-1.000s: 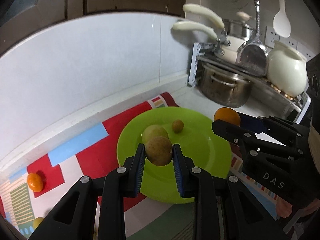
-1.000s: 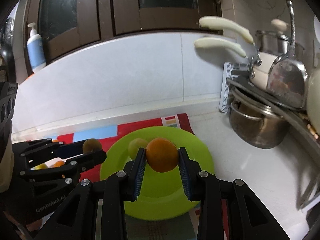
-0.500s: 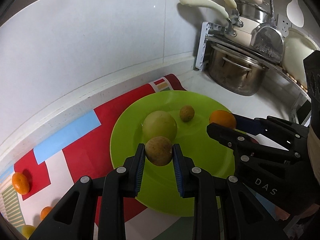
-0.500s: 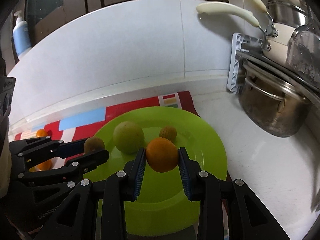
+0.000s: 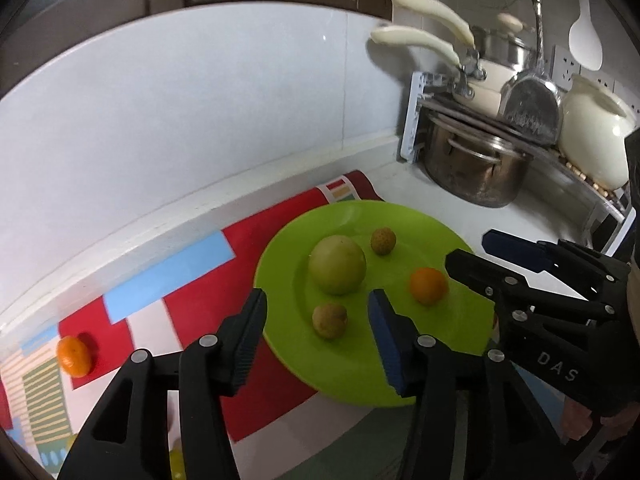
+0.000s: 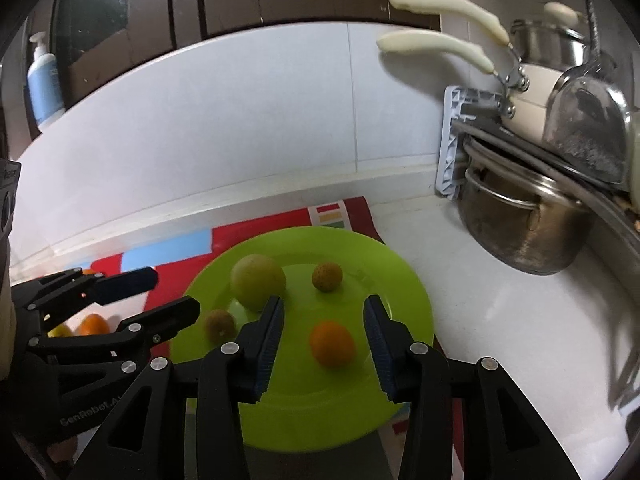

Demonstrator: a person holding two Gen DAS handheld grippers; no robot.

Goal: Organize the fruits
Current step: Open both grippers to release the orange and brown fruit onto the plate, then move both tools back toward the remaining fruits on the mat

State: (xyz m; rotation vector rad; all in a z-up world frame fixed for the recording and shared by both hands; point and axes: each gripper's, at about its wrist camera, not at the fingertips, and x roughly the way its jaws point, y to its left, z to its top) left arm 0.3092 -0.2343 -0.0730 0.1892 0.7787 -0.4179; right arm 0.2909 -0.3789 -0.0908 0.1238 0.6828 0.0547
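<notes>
Both my grippers were opening over the green plate [image 5: 280, 344]. Left gripper [image 5: 318, 316] released a brown fruit [image 5: 329, 320]; right gripper [image 6: 324, 330] released an orange [image 6: 332, 343]. Both fruits lay on the plate, untouched by the pads.

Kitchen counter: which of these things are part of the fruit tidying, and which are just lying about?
Part of the job: plate, green fruit, orange, two brown fruits, mandarin on the mat.

Just lying about: mat, steel pot, pans, white jar, soap bottle.
</notes>
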